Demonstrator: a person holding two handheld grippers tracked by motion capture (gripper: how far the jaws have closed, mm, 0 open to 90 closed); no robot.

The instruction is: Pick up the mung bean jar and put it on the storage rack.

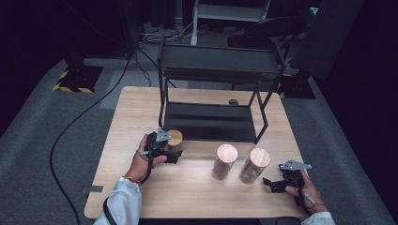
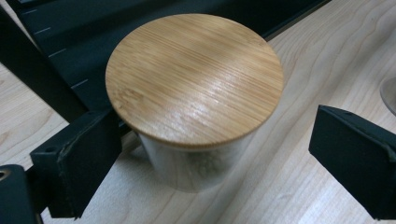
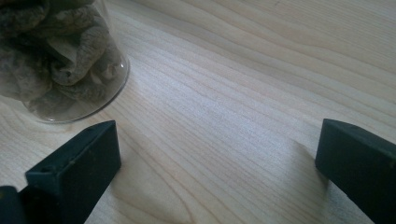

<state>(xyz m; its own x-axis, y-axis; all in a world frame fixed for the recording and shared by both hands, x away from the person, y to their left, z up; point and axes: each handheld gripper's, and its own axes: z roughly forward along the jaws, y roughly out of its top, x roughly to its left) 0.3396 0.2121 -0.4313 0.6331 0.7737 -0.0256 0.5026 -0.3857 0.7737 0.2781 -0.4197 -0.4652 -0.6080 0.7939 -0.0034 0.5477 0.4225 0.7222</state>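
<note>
3 upright jars stand lids up on the worktop. The left gripper [image 1: 172, 154], jaws spread, flanks the short jar [image 2: 194, 98] beside the rack [image 1: 216, 70]. The right gripper [image 1: 274, 183], jaws spread, holds nothing near the front-right corner.

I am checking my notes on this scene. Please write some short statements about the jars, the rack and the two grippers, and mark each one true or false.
1. Three jars with wooden lids stand on the table. True.
2. The left gripper is shut on the short jar. False: its jaws stand open on either side of the jar, and a gap shows at the right jaw.
3. The right gripper holds a tall jar. False: it is open over bare wood, with the rightmost jar off to one side.
4. The black rack stands on the table behind the jars. True.
5. The middle jar lies on its side. False: it stands upright.
</note>
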